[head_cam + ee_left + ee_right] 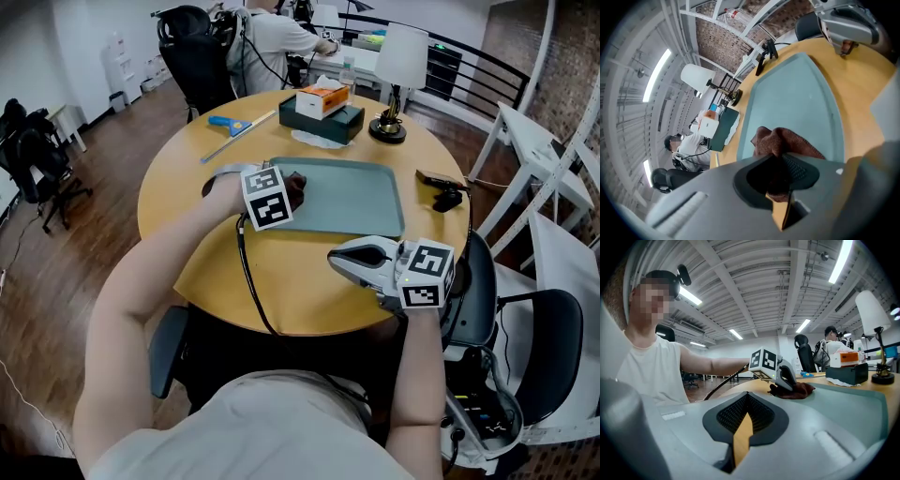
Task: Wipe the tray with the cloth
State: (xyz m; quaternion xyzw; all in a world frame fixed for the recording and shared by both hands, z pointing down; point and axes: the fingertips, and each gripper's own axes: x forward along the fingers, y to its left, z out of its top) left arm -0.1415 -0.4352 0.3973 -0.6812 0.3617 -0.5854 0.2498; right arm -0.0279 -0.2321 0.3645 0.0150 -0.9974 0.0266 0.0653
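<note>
left tool [290,193] clenched on cloth [792,143] at left edge of tray [361,199] | right tool [339,262] closed, empty — near right | best: press flat, sweep rightward in overlapping strokes

A: How many things sit on the tabletop [309,291]?
B: One tray [356,197], one cloth [296,186] on its left end, one lamp [401,56] beyond the tray — plus two grippers, the left gripper [289,195] and the right gripper [336,262].
</note>
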